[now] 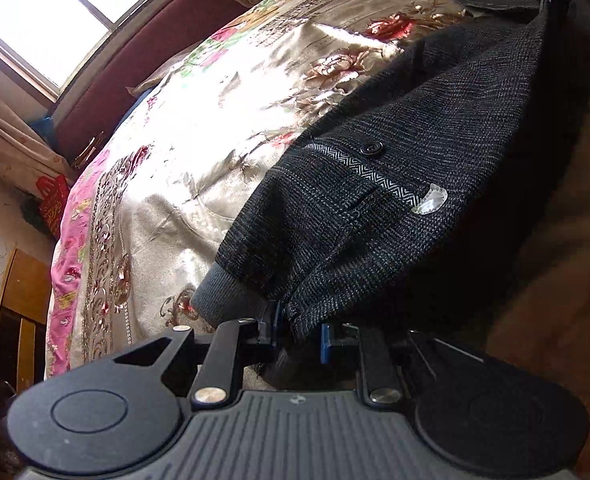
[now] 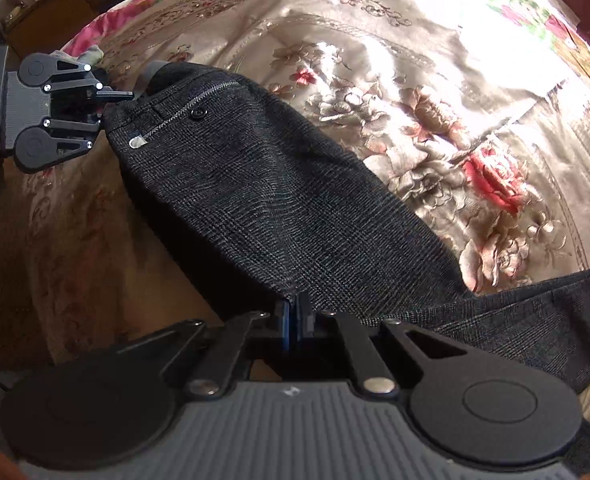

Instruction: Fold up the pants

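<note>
Pants (image 2: 279,200) hang taut over the bed (image 2: 415,80); both grippers, left (image 1: 299,334) and right (image 2: 295,320), clamp them: keep tension, lower evenly.

One pants (image 2: 279,200); one bedspread (image 2: 415,92) — two claws: left claw (image 1: 299,336); right claw (image 2: 297,320).

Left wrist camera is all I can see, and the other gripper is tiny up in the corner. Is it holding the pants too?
Observer: Yes. In the right wrist view, the right gripper has its blue pads closed on the edge of the pants.
Operator: Where do the legs go?
Observer: They run on past that gripper toward the right edge of that picture, over the flowery bedspread.
Operator: Is my gripper holding okay?
Observer: From that side, the left gripper is seen gripping the waistband end, near the button.
</note>
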The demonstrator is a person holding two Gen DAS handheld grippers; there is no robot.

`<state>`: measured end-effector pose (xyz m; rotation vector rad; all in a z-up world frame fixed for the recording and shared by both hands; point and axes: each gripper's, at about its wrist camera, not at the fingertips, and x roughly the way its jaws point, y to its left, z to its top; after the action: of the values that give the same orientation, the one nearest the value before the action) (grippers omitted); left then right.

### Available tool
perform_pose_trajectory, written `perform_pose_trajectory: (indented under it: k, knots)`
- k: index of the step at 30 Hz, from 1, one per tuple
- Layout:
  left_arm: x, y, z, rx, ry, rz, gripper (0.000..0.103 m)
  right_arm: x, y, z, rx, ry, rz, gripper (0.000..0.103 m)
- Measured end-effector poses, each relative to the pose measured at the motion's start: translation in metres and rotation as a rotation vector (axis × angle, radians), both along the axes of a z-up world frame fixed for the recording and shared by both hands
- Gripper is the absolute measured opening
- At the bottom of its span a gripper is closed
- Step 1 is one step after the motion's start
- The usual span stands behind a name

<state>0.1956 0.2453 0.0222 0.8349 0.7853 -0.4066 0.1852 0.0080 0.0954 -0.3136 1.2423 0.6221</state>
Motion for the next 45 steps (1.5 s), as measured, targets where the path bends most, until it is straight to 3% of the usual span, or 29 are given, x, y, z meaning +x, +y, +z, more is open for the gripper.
perform_pose_trajectory:
  k: [3, 6, 11, 16, 20, 24, 28, 33, 35, 40, 43, 45]
  knots:
    - [-0.001, 0.000, -0.030, 0.041, 0.067, -0.014, 0.037, -0.012, 0.012, -0.041, -0.050, 0.032, 0.030, 0.005]
    - [-0.005, -0.005, -0.035, 0.073, 0.043, -0.035, 0.041, -0.016, 0.020, -0.060, -0.101, 0.024, 0.053, 0.008]
    - [-0.009, 0.001, -0.016, 0.028, 0.006, -0.011, 0.043, -0.013, 0.023, -0.044, -0.100, -0.014, 0.044, 0.011]
    - [-0.012, 0.002, -0.033, 0.103, 0.061, -0.058, 0.048, -0.013, 0.019, -0.046, -0.170, 0.006, 0.023, 0.018]
    - [-0.009, 0.013, -0.013, 0.050, 0.106, -0.002, 0.048, -0.014, 0.004, -0.029, -0.137, 0.013, -0.071, 0.019]
    - [-0.011, 0.012, 0.012, 0.020, 0.115, 0.083, 0.048, -0.015, -0.023, -0.009, -0.081, -0.039, -0.118, 0.023]
    - [-0.018, -0.032, 0.041, -0.003, 0.086, 0.122, 0.048, -0.015, -0.065, -0.002, -0.052, -0.052, -0.152, 0.025]
    - [-0.025, -0.138, 0.064, -0.186, 0.149, 0.111, 0.049, -0.009, -0.133, 0.010, -0.030, -0.099, -0.160, 0.025]
    - [-0.023, -0.183, 0.061, -0.268, 0.184, 0.086, 0.050, 0.005, -0.160, 0.013, -0.044, -0.098, -0.167, 0.025]
    - [-0.006, -0.279, 0.040, -0.367, 0.206, -0.008, 0.052, 0.061, -0.221, 0.016, -0.083, -0.133, -0.236, 0.028]
    - [0.013, -0.307, 0.024, -0.389, 0.259, -0.027, 0.053, 0.100, -0.238, 0.001, -0.136, -0.153, -0.169, 0.028]
    - [0.023, -0.314, 0.014, -0.403, 0.299, -0.045, 0.053, 0.119, -0.242, -0.007, -0.201, -0.214, -0.040, 0.028]
